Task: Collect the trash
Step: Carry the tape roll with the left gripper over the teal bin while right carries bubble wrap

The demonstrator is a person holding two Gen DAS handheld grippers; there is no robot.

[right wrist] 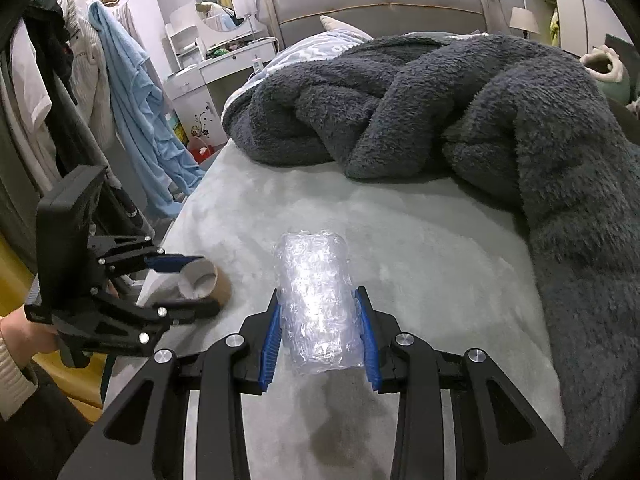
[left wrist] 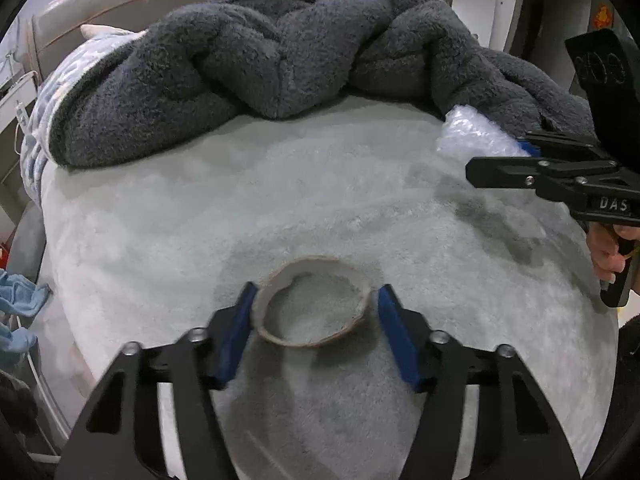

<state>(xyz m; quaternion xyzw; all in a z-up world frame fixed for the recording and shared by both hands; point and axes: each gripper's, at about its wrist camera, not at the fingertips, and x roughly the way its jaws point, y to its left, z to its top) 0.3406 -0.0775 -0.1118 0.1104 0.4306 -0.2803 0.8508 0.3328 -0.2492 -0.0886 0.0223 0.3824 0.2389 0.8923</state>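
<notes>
One bed (left wrist: 280,208), covered in a pale grey-green plush sheet, fills both views, with a padded beige headboard (right wrist: 380,4) at its far end. One big dark grey fleecy blanket (left wrist: 280,64) lies bunched in thick folds across the upper half of the bed, and one light blue patterned pillow (right wrist: 316,50) shows behind it near the headboard.

Beside the bed stands one white dressing table (right wrist: 224,68) with a round mirror (right wrist: 226,0) above it. A light blue garment (right wrist: 132,92) hangs among other clothes on a rack by it. One small lamp with a pale shade (right wrist: 524,20) stands at the other side of the headboard.

Two pieces of trash are in sight, both at the near end of the bed. The larger is one crumpled roll of clear bubble-wrap plastic (right wrist: 316,304). The right gripper (right wrist: 320,340) pinches it, its blue pads pressing on either side of the roll's near part. The left wrist view shows the roll sticking out past that gripper's fingers, near the blanket's edge.

The smaller is one short brown cardboard tube (left wrist: 314,300), lying on the sheet near the bed's edge with its open end up; through the opening only the sheet shows, so it holds nothing. The left gripper (left wrist: 316,320) straddles it, jaws half spread. The left blue pad (left wrist: 236,332) sits right at the tube's wall, while a narrow gap shows at the other pad, so the tube is not clamped.

No bin or bag for the trash can be made out.
</notes>
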